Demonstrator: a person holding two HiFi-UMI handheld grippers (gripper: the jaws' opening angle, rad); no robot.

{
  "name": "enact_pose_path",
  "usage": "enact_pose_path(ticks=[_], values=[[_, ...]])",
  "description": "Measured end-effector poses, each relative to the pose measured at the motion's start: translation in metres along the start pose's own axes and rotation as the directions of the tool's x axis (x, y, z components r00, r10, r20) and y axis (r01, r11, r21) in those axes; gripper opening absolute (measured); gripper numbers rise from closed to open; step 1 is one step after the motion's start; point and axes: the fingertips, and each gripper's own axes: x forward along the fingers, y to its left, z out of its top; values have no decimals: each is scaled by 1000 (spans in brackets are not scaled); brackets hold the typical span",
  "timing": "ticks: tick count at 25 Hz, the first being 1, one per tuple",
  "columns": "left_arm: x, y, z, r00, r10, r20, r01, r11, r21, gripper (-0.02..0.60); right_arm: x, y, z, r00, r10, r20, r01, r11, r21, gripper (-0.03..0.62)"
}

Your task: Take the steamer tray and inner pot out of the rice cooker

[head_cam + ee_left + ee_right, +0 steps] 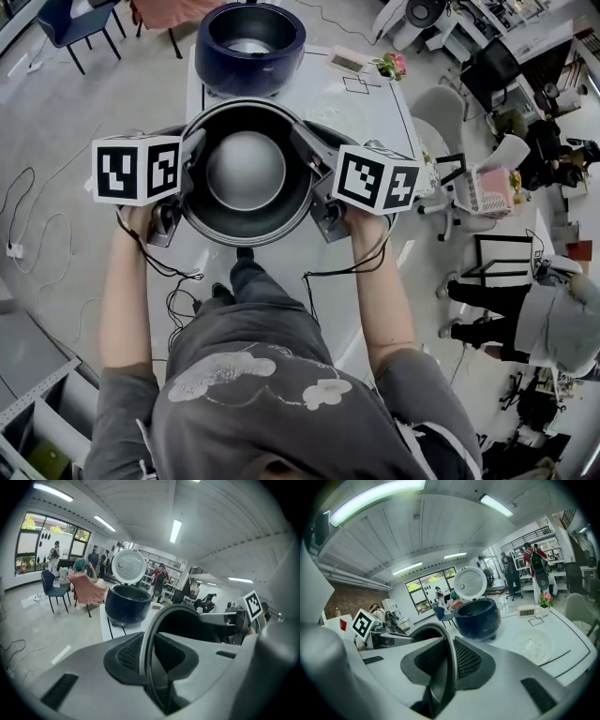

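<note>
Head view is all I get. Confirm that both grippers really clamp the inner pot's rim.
Observer: The left gripper has the rim of the inner pot between its ribbed pads, pressed from both sides.
Operator: Check the other one.
Observer: The right gripper is shut on the thin rim in the same way.
Operator: Report the cooker's lid; it's cut off here.
Observer: The rice cooker has its lid standing upright, fully open.
</note>
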Motion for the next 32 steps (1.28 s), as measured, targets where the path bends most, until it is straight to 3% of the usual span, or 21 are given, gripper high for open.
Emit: enact_pose_path(ticks=[12, 24, 32], values=[[85, 37, -37, 989, 6, -150, -20, 996, -91, 74, 64, -70, -46, 990, 9, -141, 5, 995, 99, 84], [154, 80, -32, 969, 14, -248, -51, 989, -142, 75, 132, -126, -50, 970, 34, -243, 5, 987, 158, 86], [174, 94, -30, 962, 21, -271, -66, 985, -158, 74, 156, -142, -52, 960, 15, -279, 18, 993, 115, 89]])
